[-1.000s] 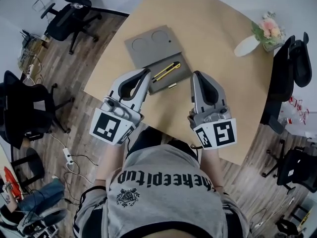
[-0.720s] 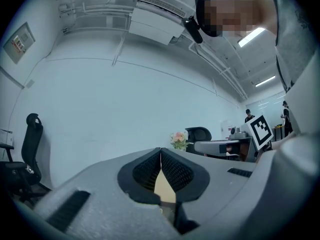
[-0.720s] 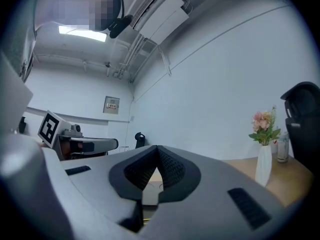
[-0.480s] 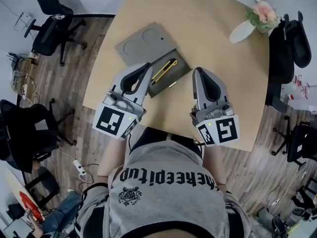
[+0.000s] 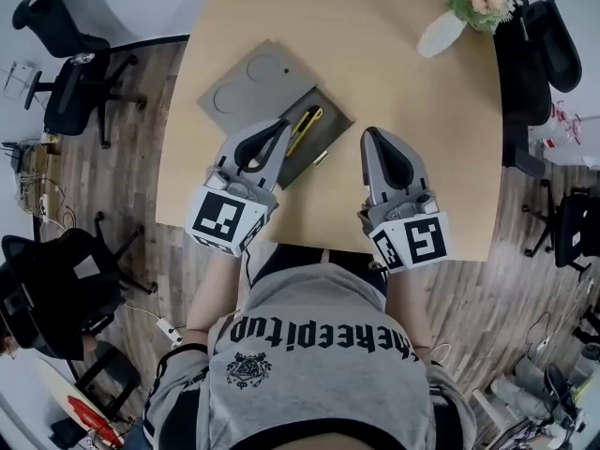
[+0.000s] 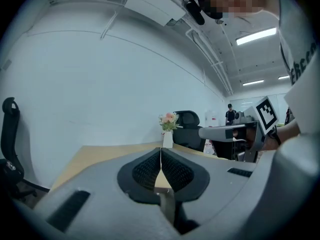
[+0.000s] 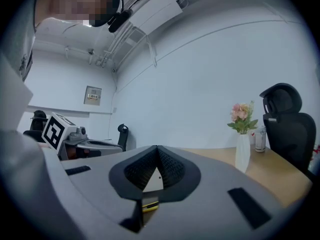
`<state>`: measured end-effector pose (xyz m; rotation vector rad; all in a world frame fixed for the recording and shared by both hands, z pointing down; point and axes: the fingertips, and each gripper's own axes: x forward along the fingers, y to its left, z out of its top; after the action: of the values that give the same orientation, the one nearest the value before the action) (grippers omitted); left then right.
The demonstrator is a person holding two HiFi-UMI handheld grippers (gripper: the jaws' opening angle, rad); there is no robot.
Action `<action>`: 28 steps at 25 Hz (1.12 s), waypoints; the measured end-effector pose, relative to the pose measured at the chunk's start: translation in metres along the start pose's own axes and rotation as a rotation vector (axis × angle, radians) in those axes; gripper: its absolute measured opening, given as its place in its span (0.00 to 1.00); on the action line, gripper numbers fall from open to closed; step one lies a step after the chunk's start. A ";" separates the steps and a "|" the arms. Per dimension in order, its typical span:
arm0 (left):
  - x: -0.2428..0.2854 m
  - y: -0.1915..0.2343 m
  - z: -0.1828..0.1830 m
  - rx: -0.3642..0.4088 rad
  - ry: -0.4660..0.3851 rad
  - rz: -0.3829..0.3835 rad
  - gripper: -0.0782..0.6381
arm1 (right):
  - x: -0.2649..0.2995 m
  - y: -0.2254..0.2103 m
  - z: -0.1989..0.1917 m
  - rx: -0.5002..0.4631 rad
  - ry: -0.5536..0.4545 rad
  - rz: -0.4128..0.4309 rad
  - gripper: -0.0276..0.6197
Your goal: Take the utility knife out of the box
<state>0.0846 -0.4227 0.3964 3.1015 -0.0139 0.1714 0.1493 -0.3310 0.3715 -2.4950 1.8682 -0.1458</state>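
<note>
A grey box (image 5: 246, 90) lies open on the wooden table (image 5: 394, 82). The yellow-and-black utility knife (image 5: 306, 128) rests in the box's tray. My left gripper (image 5: 283, 124) is shut and empty, its tip at the tray's near-left edge, close beside the knife. In the left gripper view the pads (image 6: 161, 154) meet with nothing between them. My right gripper (image 5: 367, 135) is also shut and empty, over bare table to the right of the box. In the right gripper view a yellow bit, seemingly the knife (image 7: 148, 205), shows through the gap under the shut jaws.
A white vase with pink flowers (image 5: 457, 15) stands at the table's far right corner. Office chairs stand to the right (image 5: 530, 50) and left (image 5: 66, 87) of the table. The person's body is at the near table edge (image 5: 309, 242).
Both grippers have sunk toward the table and stayed shut. The left one has drawn closer to the box's tray and the knife.
</note>
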 end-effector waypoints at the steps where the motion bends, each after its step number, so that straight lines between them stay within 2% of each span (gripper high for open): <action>1: 0.004 -0.001 -0.005 -0.002 0.017 -0.016 0.13 | -0.001 -0.002 -0.002 0.001 0.005 -0.010 0.05; 5: 0.020 -0.005 -0.026 -0.011 0.081 -0.064 0.13 | -0.006 -0.007 -0.012 0.012 0.029 -0.044 0.05; 14: 0.043 -0.006 -0.078 -0.051 0.241 -0.111 0.13 | -0.017 -0.015 -0.027 0.036 0.066 -0.097 0.05; 21: 0.057 -0.006 -0.118 -0.042 0.381 -0.127 0.14 | -0.025 -0.021 -0.034 0.045 0.090 -0.119 0.05; 28: 0.069 -0.002 -0.156 -0.038 0.500 -0.112 0.15 | -0.031 -0.029 -0.037 0.048 0.101 -0.147 0.05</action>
<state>0.1360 -0.4161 0.5587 2.9164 0.1659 0.9170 0.1649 -0.2917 0.4087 -2.6377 1.6913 -0.3215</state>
